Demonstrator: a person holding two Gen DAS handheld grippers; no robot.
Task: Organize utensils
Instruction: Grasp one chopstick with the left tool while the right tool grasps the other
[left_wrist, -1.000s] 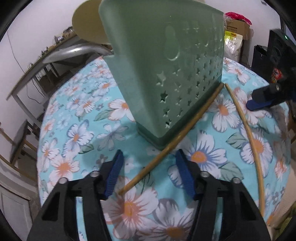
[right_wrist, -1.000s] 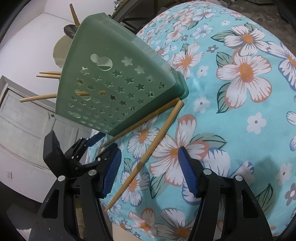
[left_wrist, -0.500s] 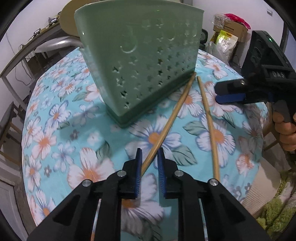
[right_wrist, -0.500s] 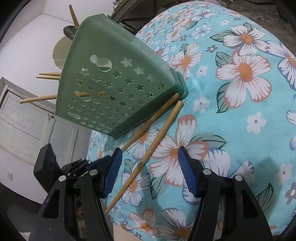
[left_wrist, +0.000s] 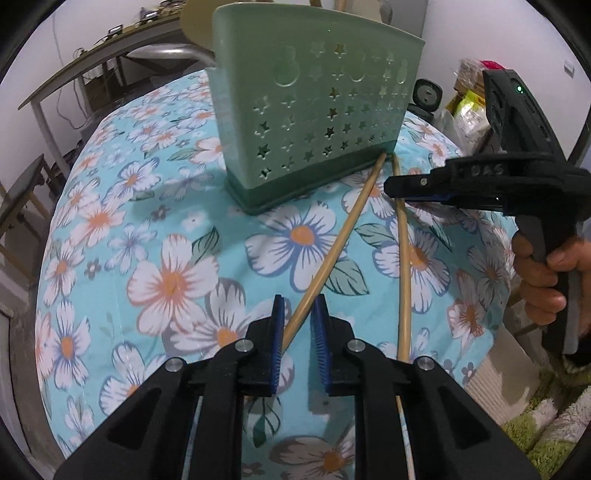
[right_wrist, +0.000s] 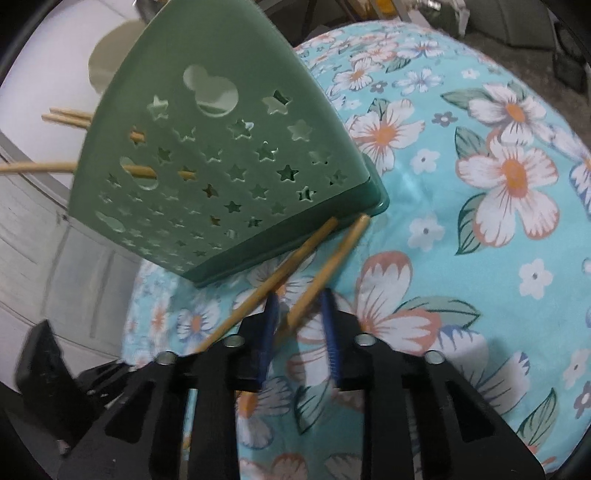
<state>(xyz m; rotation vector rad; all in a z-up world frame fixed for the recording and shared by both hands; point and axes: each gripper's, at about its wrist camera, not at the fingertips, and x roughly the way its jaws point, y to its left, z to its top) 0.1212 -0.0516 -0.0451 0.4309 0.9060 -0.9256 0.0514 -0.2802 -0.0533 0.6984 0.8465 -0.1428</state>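
A green star-punched utensil holder (left_wrist: 314, 110) (right_wrist: 221, 166) stands on the floral tablecloth (left_wrist: 166, 277), with several chopsticks (right_wrist: 37, 168) sticking out of it. Two loose chopsticks lie with their far tips at its base. My left gripper (left_wrist: 297, 306) is shut on the near end of the left chopstick (left_wrist: 343, 229) (right_wrist: 280, 269). My right gripper (right_wrist: 299, 299) (left_wrist: 388, 184) is closing with the other chopstick (right_wrist: 332, 254) (left_wrist: 404, 266) between its jaws. A gap still shows on both sides of that stick. A person's hand (left_wrist: 543, 280) grips the right tool's handle.
The round table's edge drops off close behind both grippers. A green rug (left_wrist: 546, 424) lies on the floor at the right. A long bench (left_wrist: 92, 62) stands at the back left and bags (left_wrist: 469, 107) at the back right. A white door (right_wrist: 37, 258) is behind the holder.
My left jaws went from wide to narrow around the left chopstick and drew back from the holder. My right gripper slid forward along the second chopstick and its jaws narrowed around it.
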